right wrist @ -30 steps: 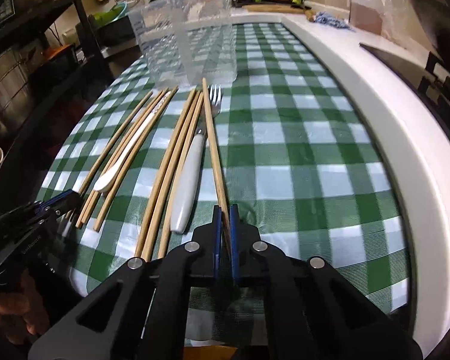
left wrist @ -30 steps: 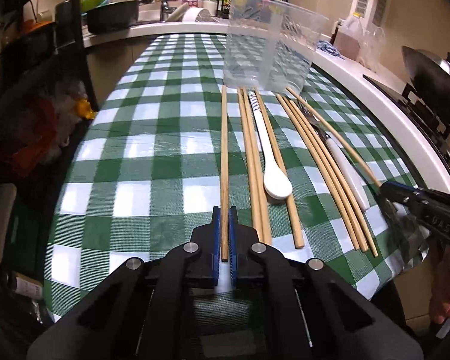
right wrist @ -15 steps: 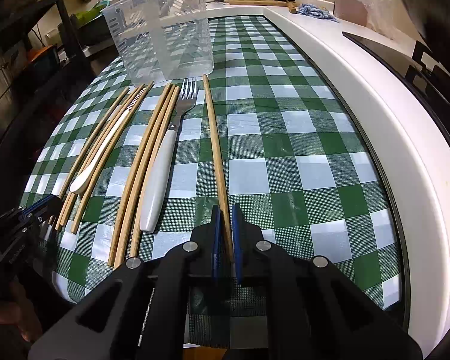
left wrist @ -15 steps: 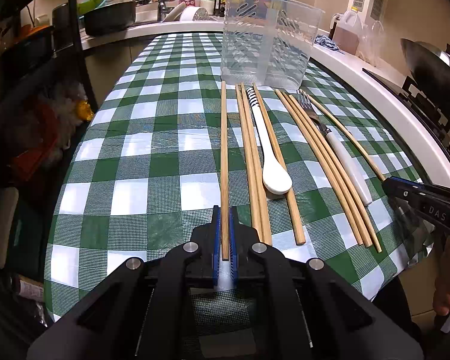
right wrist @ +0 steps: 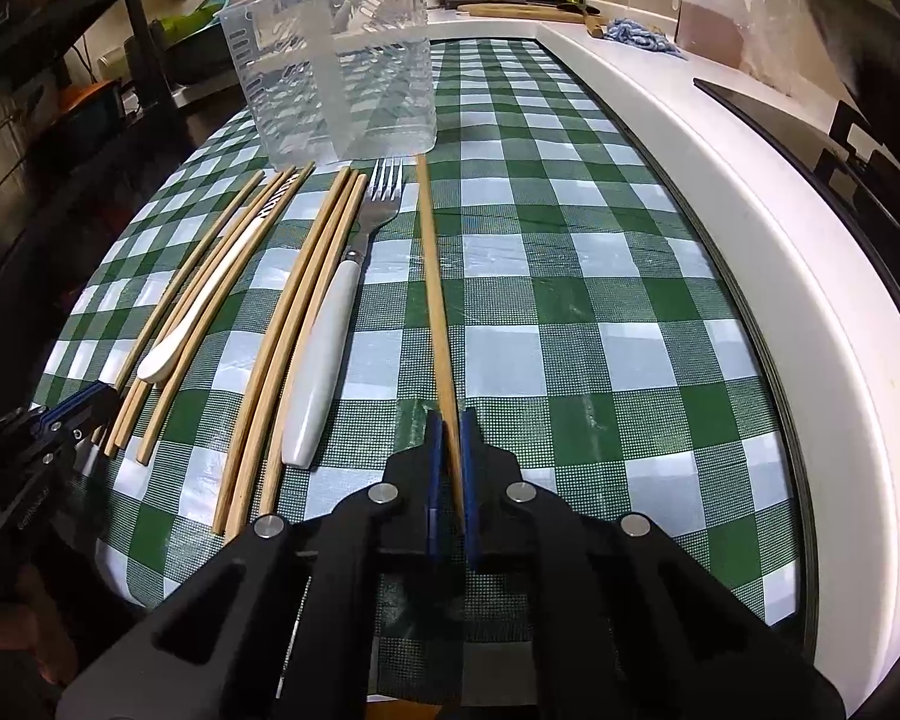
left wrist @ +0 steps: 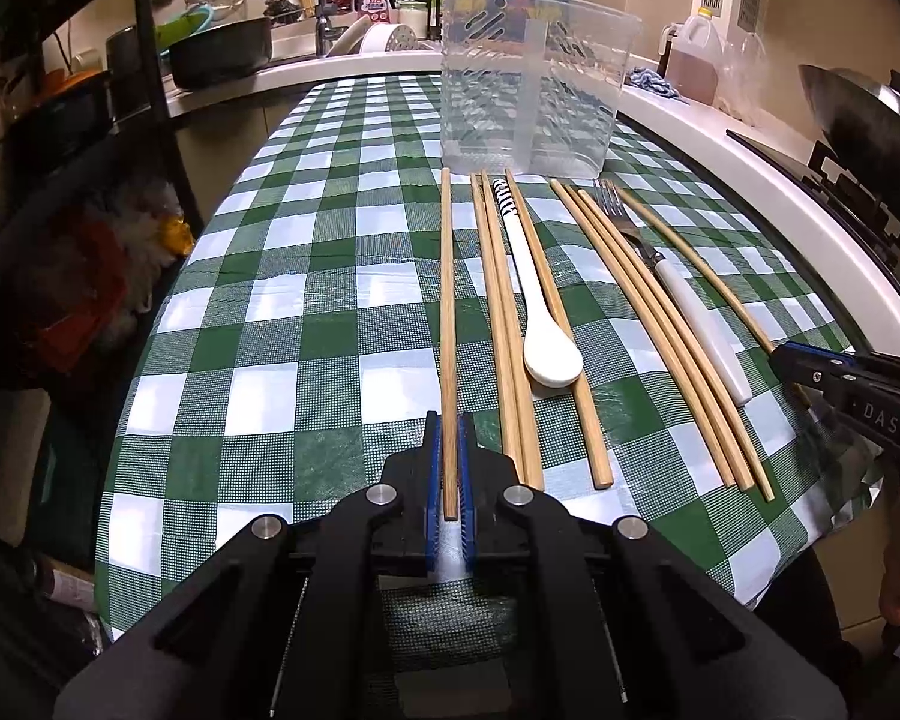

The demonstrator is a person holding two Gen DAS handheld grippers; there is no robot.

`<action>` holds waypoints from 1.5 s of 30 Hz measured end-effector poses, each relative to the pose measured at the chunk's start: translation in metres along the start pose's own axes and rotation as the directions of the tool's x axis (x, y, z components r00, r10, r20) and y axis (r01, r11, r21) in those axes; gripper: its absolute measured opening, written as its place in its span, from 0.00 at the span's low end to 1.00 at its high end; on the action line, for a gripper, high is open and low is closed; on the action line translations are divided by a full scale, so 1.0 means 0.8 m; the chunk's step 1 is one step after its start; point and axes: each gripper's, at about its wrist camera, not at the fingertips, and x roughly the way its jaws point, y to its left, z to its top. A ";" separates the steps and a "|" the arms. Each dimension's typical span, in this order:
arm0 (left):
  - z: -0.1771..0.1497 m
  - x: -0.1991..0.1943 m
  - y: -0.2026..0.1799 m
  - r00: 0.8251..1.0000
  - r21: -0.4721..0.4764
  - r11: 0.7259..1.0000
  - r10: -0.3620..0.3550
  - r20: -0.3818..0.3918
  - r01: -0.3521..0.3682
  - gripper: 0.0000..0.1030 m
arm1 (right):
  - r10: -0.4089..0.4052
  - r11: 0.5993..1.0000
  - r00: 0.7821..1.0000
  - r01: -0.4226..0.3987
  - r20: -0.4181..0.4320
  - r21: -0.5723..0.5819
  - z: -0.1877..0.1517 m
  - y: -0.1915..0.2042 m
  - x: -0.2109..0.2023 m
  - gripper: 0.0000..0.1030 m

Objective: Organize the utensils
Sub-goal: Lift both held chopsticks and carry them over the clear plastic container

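Several wooden chopsticks, a white spoon (left wrist: 540,312) and a white-handled fork (left wrist: 678,294) lie in a row on the green checked tablecloth (left wrist: 306,312), in front of a clear plastic utensil holder (left wrist: 528,78). My left gripper (left wrist: 449,426) is shut on the near end of the leftmost chopstick (left wrist: 446,300). My right gripper (right wrist: 450,426) is shut on the near end of the rightmost chopstick (right wrist: 432,276), right of the fork (right wrist: 342,300). The holder (right wrist: 336,66) stands empty beyond the chopstick tips.
A white counter edge (right wrist: 750,228) curves along the right of the cloth, with a stove and wok (left wrist: 870,120) beyond. A sink, pots and bottles stand at the back (left wrist: 222,54). A dark shelf rack (left wrist: 60,210) is on the left.
Both grippers have closed tighter on their chopsticks and risen a little; the right one's chopstick has swung slightly away from the fork. The holder looks nearer.
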 end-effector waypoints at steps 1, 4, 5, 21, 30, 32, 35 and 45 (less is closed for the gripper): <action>0.000 0.000 0.000 1.000 0.002 1.000 0.001 0.000 -0.001 0.05 | 0.003 1.000 1.000 -0.003 -0.001 0.006 0.000 -0.001 0.000 0.05; 0.000 -0.001 -0.001 1.000 0.007 1.000 0.006 0.000 -0.006 0.05 | 0.014 1.000 1.000 -0.014 0.002 0.022 0.000 -0.004 -0.004 0.05; 0.000 -0.001 -0.001 1.000 0.005 1.000 0.006 -0.001 -0.006 0.05 | 0.012 1.000 1.000 -0.012 0.011 0.023 0.000 -0.004 -0.007 0.05; 0.014 -0.081 0.005 0.978 0.000 1.000 0.000 0.208 0.000 0.05 | -0.040 0.998 0.983 0.032 0.180 0.046 0.006 0.007 -0.111 0.05; 0.031 -0.107 0.004 0.956 0.005 1.000 -0.021 0.291 0.021 0.05 | -0.039 0.998 0.961 0.025 0.272 0.055 0.016 0.000 -0.154 0.05; 0.036 -0.112 0.004 0.952 0.008 1.000 -0.024 0.305 0.023 0.05 | -0.030 0.998 0.955 0.014 0.294 0.058 0.022 -0.004 -0.162 0.05; 0.049 -0.120 0.003 0.944 0.015 1.000 -0.028 0.329 0.024 0.05 | -0.035 0.999 0.945 0.021 0.325 0.048 0.035 -0.004 -0.173 0.05; 0.112 -0.138 0.012 0.926 0.026 0.998 -0.058 0.373 0.052 0.05 | -0.008 1.000 0.921 -0.003 0.390 0.026 0.093 -0.002 -0.188 0.05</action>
